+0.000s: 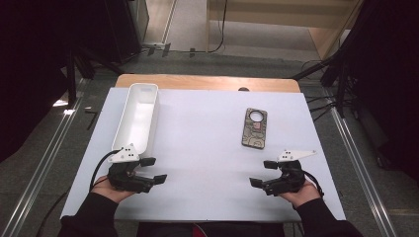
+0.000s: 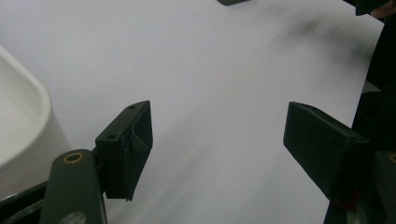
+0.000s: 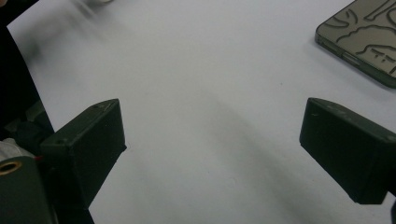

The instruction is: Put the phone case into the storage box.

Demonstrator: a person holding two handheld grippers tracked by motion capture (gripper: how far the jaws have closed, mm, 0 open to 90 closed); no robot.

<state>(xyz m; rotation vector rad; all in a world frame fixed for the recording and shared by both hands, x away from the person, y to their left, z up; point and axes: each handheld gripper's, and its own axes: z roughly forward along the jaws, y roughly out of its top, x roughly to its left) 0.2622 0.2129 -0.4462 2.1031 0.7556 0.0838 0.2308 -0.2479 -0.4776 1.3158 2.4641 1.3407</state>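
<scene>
Nothing is grasped yet — the patterned phone case [image 1: 255, 128] lies on the desk [image 1: 207, 148], well apart from the white tray [image 1: 138, 116]; both grippers' fingers are held apart, left gripper [image 1: 154, 170] and right gripper [image 1: 263, 173].

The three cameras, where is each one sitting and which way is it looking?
High view: above the person's side, looking forward and down on the white table; both forearms, the left tongs and right tongs show.
Left gripper view: rides the left tongs, looking across the table, white tray beside its open jaws.
Right gripper view: rides the right tongs, jaws open, facing the patterned phone case.
Shared: the high view also shows the tray and the phone case.
</scene>
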